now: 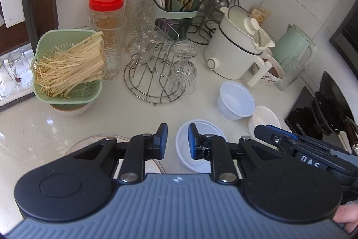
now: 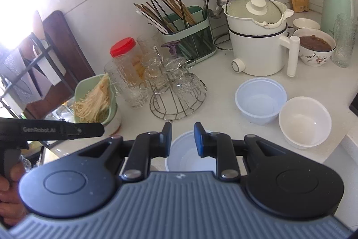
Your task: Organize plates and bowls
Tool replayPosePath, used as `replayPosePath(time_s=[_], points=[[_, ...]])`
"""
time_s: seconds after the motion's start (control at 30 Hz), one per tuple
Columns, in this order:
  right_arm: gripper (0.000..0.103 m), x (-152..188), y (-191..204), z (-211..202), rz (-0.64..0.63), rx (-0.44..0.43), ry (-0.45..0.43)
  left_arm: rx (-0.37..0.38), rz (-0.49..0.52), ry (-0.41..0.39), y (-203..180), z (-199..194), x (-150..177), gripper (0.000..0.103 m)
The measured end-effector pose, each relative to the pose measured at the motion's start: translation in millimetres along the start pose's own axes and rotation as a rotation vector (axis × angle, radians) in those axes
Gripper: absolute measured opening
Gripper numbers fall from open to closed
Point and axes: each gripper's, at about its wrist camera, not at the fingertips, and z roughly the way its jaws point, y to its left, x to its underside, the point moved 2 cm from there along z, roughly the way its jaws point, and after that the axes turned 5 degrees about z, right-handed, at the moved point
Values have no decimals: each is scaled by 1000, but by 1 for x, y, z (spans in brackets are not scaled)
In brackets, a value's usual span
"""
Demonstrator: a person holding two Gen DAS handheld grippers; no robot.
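The right tool (image 2: 183, 138) is hanging released, its blue-padded fingers parted and gripping nothing, right above the near white plastic bowl (image 2: 190, 156) that is sitting on the counter (image 2: 223, 104) at the lower centre of its frame. The bowl's rim is showing in the gap between the fingers, and the right finger seems to be hovering over the bowl's inside, though whether a pad is touching the rim cannot be told.

The left tool (image 1: 177, 140) is likewise released and empty. In its frame the same bowl (image 1: 185, 149) is lying slightly right of centre, with the right-hand pad over the bowl's left rim and the left-hand pad outside it, over bare counter. So both tools are crowding this one bowl; the right one looks better centred on it. The bowl is round, so no long axis is steering the grasp, only which stretch of rim falls between the pads.

Two more bowls are waiting further off, toward the right of both frames: a bluish plastic one (image 2: 260, 102) and a white one (image 2: 305, 121), just beside each other. A glass plate (image 1: 94, 145) is partly showing under the left tool, at the lower left of its frame.
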Motion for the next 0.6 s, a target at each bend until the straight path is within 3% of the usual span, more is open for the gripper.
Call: replayPosePath(time_s=[0.07,0.2,0.33,0.5,0.6], points=[[26,1,2,-4,13,5,-4,48,-26,-9,2,-5,0,22],[26,8,1,-5,52,15,-12,31,-21,-11,3,-3,3,22],[26,7,1,-1,67,14,33,44,-30,9,7,-7,5,25],[26,-21,1,3,79,29,92,12,5,30,13,0,-3,29],[26,-45,0,-6,47,28,93,34,21,22,12,7,-11,38]])
